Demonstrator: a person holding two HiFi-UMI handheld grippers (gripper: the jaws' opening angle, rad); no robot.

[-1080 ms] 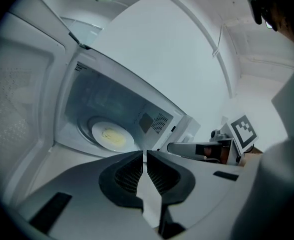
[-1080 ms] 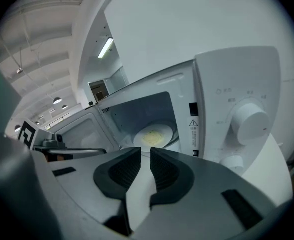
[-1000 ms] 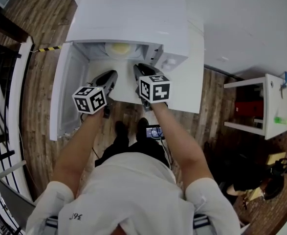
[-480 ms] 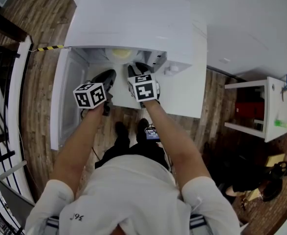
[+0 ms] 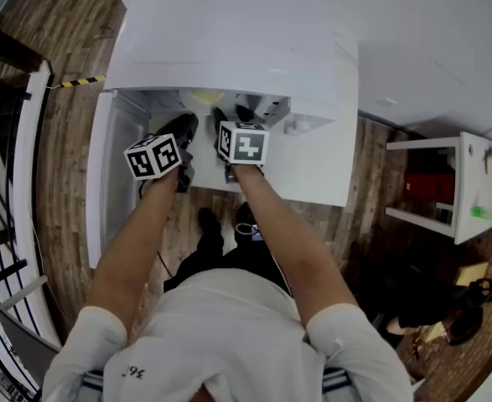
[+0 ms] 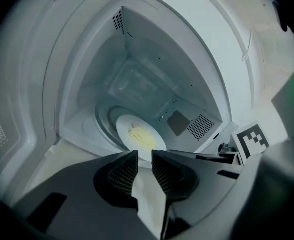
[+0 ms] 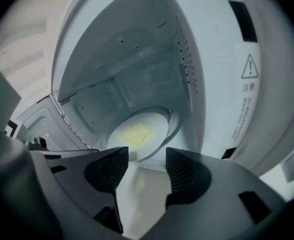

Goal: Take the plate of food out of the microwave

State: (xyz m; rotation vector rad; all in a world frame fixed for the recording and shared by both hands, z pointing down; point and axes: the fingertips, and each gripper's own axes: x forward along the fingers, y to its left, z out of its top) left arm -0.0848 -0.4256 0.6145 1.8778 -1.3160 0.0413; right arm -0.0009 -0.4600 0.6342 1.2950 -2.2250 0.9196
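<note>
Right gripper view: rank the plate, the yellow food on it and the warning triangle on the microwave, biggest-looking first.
1. plate
2. yellow food
3. warning triangle, only a little smaller than the food; it sits nearer the camera, so that ranking is by look only.

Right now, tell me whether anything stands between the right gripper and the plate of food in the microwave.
Nothing visible does. The microwave door is swung open, and the plate of food lies on the turntable straight ahead of the right gripper. Its jaws have just been opening and hold nothing.
</note>
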